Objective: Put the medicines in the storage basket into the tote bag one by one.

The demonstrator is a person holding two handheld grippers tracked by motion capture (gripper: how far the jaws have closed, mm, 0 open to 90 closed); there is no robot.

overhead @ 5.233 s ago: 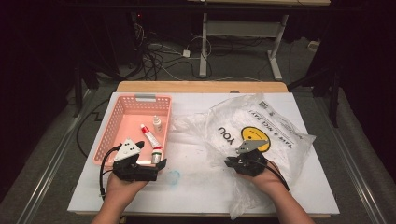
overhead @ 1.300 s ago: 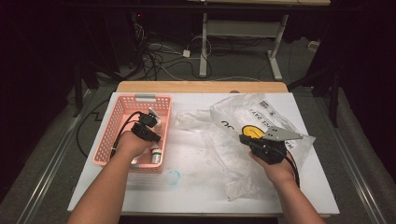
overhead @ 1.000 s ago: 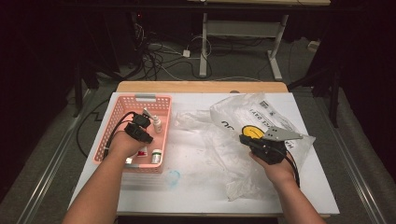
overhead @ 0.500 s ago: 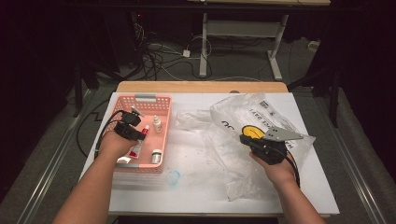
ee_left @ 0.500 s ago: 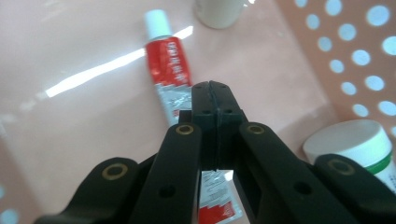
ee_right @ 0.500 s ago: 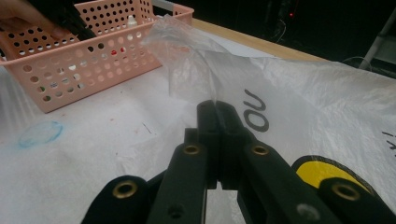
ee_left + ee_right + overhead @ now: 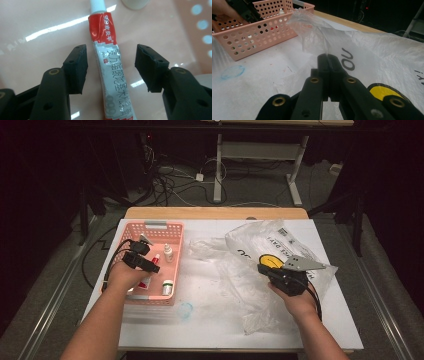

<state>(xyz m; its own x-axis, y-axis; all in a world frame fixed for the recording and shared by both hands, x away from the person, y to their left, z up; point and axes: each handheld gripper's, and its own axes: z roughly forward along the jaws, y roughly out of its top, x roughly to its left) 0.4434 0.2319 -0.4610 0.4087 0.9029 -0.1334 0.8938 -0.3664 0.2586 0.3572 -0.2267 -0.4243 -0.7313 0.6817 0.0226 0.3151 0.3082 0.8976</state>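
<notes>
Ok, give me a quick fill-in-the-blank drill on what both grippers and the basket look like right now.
1. The left gripper has its pads on either side of a red and white ____, not pressing it.
2. The tube lies inside the ____ basket.
3. The right gripper is shut on a fold of the clear plastic ____.
4. The tube's cap is ____.

Missing words: tube; pink; bag; white

Black hand-held gripper (image 7: 111, 67) jaws with brass rivets; right hand-held gripper (image 7: 264, 268) apparently carries a grey plate.

The left tongs (image 7: 111, 67) have just been opening, jaws apart and pointing down; the right tongs (image 7: 327, 58) are clamped shut, held level.
</notes>
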